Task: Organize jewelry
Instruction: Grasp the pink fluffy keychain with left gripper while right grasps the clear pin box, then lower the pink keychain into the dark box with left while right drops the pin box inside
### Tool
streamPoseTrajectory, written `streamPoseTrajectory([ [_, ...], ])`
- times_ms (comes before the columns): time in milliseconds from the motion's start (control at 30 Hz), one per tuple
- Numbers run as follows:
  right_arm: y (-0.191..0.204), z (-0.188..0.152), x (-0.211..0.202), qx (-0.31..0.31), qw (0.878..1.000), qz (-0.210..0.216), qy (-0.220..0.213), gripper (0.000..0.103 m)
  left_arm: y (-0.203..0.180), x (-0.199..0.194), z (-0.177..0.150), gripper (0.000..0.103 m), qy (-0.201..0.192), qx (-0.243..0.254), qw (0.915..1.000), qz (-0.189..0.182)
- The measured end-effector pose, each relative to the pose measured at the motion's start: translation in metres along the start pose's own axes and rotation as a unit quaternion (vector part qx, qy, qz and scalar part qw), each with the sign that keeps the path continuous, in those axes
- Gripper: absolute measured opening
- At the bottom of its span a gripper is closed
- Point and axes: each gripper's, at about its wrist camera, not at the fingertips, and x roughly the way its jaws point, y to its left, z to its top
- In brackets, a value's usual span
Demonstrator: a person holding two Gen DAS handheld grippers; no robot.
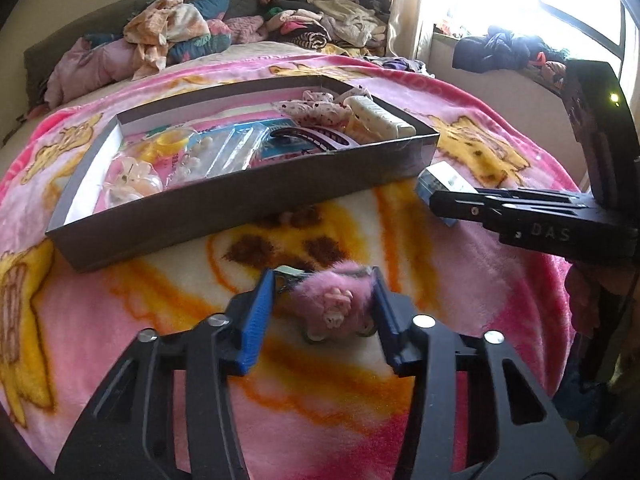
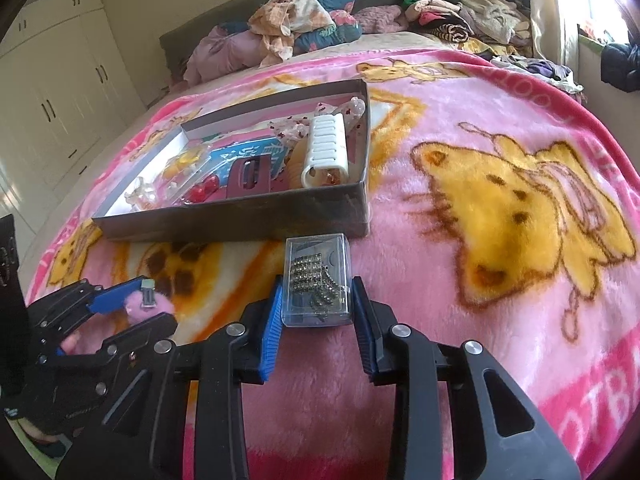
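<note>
Raised letters "DAS" stand on the black body of the right gripper [image 1: 440,202] at the right of the left wrist view. White letters "OTB" run along the pink blanket [image 2: 460,92] at lower right of the right wrist view, cut off by the frame edge.

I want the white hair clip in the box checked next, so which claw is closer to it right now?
Right. The right claw holds the clear case just outside the box's near wall, below the white hair clip. The left claw, gripping the pink fuzzy clip, sits farther off to the left.
</note>
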Motion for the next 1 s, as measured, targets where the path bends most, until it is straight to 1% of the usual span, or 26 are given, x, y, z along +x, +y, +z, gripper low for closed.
streamPoseTrajectory([
  [200,0.012,-0.002,-0.012,-0.008,1.000,0.017,-0.008,0.031,0.005,-0.011,0.004,0.036,-0.011,-0.007,0.9999,-0.006],
  [433,0.034,0.004,-0.021,-0.028,0.999,0.036,-0.013,0.031,0.023,-0.026,0.013,0.036,-0.034,-0.027,0.9991,0.005],
  [667,0.052,0.015,-0.025,-0.048,0.998,0.039,-0.021,0.031,0.042,-0.038,0.020,0.036,-0.050,-0.046,0.9975,0.021],
  [1000,0.068,0.032,-0.021,-0.065,0.997,0.043,-0.028,0.031,0.065,-0.046,0.031,0.036,-0.071,-0.065,0.9946,0.039],
])
